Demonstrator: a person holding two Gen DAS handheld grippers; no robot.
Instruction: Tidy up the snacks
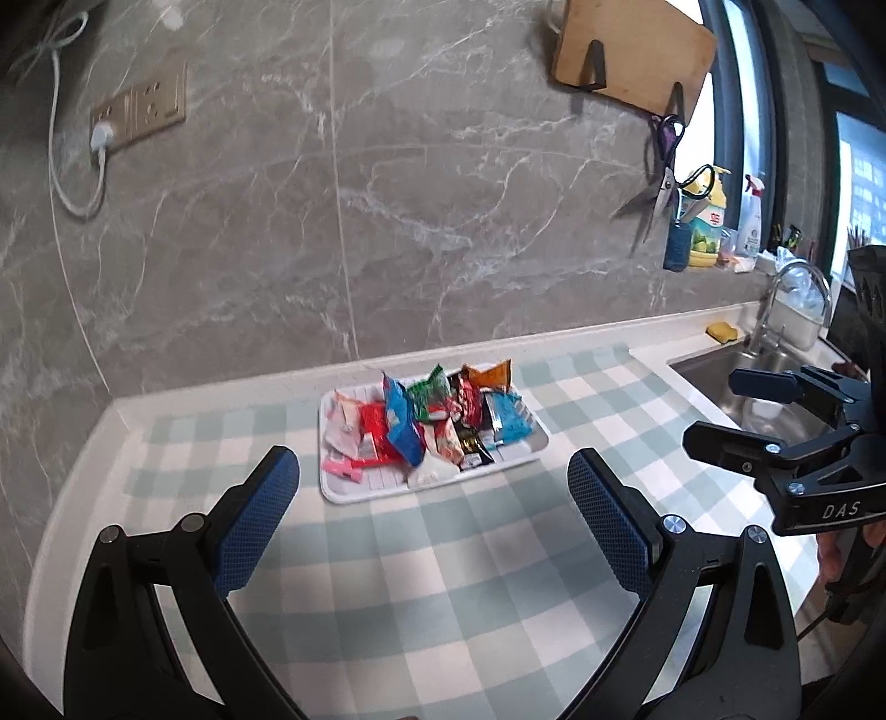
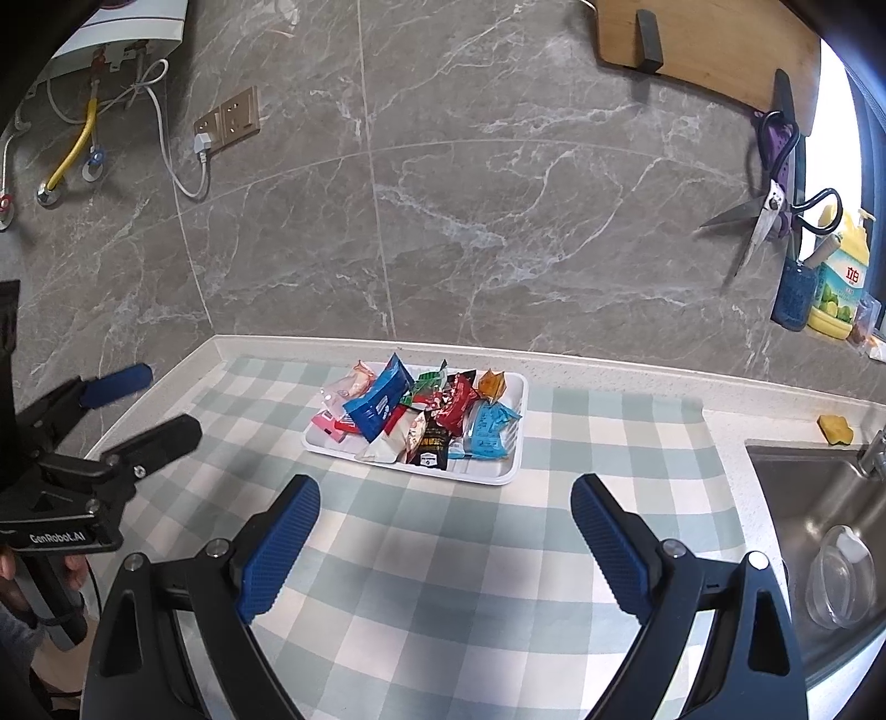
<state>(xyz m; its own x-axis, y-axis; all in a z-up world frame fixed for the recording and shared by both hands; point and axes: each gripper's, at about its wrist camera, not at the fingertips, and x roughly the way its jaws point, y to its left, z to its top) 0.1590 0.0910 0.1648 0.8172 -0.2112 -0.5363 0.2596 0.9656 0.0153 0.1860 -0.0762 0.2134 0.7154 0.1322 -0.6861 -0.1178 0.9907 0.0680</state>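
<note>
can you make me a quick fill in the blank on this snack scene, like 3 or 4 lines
1. The snack packets lie piled in a white ____.
2. The tray rests on a ____-patterned cloth.
3. Both the left gripper and the right gripper are ____, holding nothing.
4. A pair of ____ hangs on the wall beneath the wooden board.

Missing words: tray; checked; open; scissors

A heap of small foil snack packets (image 2: 421, 415) lies in a shallow white rectangular tray (image 2: 512, 468) on the green-and-white checked cloth (image 2: 443, 554), ahead of both grippers' spread fingers. The steel sink (image 2: 803, 498) sits right of the tray, a yellow sponge (image 2: 835, 429) behind it by the wall.
</note>
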